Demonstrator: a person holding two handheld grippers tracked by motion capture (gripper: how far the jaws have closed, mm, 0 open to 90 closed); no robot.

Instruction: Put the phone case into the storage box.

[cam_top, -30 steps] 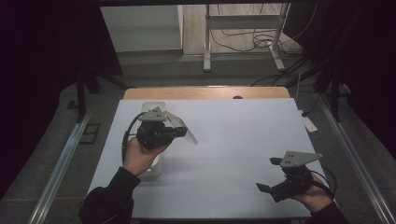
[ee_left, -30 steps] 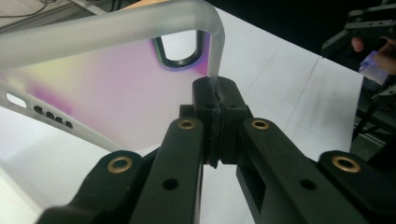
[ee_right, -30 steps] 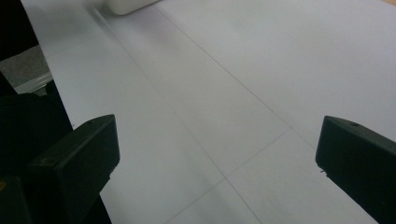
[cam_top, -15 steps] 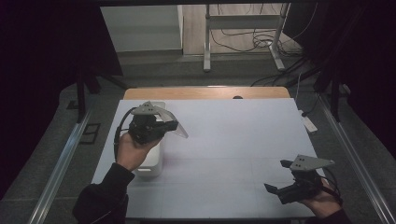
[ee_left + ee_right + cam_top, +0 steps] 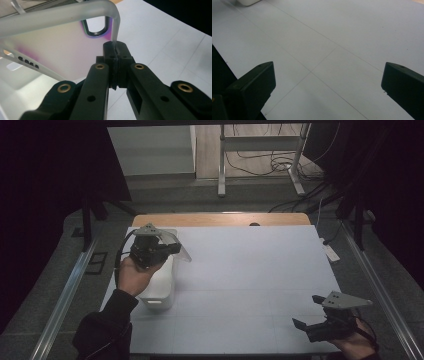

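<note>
A frosted, see-through phone case point(image 5: 182, 252) with a camera cut-out hangs above the table's left side, over a white box point(image 5: 161, 289). My left gripper point(image 5: 173, 249) is shut on the case's edge. In the left gripper view the pads point(image 5: 110, 51) pinch the thin rim of the case point(image 5: 57, 47), with the box point(image 5: 15, 82) below it. My right gripper point(image 5: 307, 311) stands open low over the table's near right corner. Nothing lies between its jaws point(image 5: 328, 77), just the white table sheet.
A white sheet point(image 5: 250, 270) covers the table, and a wooden strip point(image 5: 220, 219) shows at its far edge. A metal stand point(image 5: 260, 165) and cables sit on the floor beyond. A white power strip point(image 5: 330, 252) lies on the floor to the right.
My left hand has carried the case toward the far left, over the white box. My right hand has drifted right and toward the near edge, still open.
</note>
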